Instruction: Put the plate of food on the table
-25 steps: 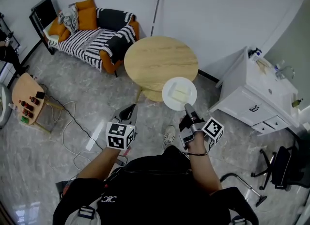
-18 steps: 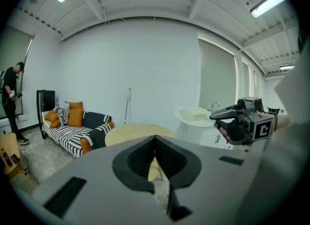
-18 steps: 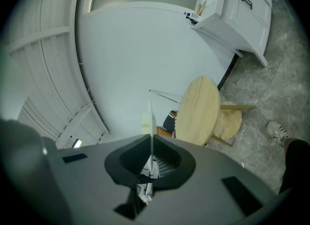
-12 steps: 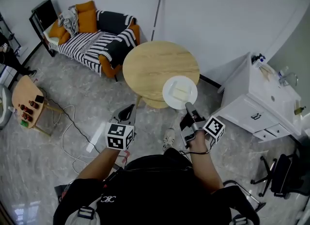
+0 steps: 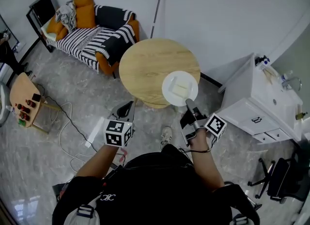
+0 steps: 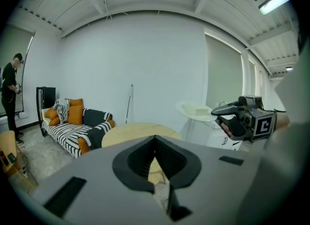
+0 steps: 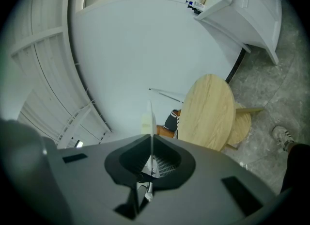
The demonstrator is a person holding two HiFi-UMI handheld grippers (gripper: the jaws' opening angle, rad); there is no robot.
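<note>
- Right now the right hand-held gripper [image 5: 188, 102] is clamping the near rim of the plate [image 5: 169, 84], with its jaws closed on the thin edge; the pale food [image 5: 180, 90] is sitting mid-plate.
- The plate is hanging above the tabletop [image 5: 145, 64], over its near right edge in the head view, and is not yet set down.
- The left hand-held gripper [image 5: 128, 107] is hovering well apart, with its jaws together and holding nothing.
- The step in hand is looking like the placement: bringing the plate further in over the wood, keeping it level, and lowering it until the base is lying flat before letting go.
- A one-sided rim grip is probably leaving the far edge prone to dipping, so a slow descent is seeming wise.
</note>
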